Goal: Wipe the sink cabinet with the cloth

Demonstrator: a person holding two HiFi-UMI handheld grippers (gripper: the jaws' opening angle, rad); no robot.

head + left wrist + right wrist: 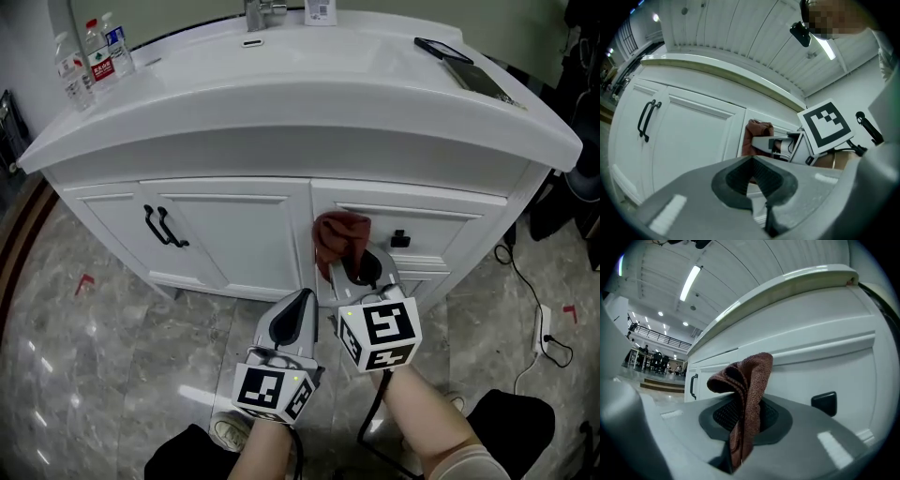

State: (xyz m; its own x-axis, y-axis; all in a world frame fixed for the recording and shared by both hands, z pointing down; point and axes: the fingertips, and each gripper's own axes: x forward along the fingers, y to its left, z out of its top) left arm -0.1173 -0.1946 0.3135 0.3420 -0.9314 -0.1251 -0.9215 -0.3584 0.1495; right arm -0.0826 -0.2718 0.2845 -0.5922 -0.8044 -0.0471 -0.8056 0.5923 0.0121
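Observation:
The white sink cabinet [234, 234] stands in front of me. A brown-red cloth [339, 239] is bunched up at the left end of the upper right drawer front. My right gripper [351, 272] is shut on the cloth, which sticks up out of its jaws [747, 385]. Whether the cloth touches the drawer front I cannot tell. My left gripper [302, 300] hangs lower and to the left, shut with nothing in it, pointing at the cabinet. The left gripper view shows the cloth [757, 133] and the right gripper beyond its own shut jaws.
Two black handles [161, 228] sit on the left doors and a black knob [400, 238] on the drawer. Water bottles [94, 56] stand at the countertop's left, a dark flat object [441, 49] at its right. A cable [534, 300] lies on the marble floor.

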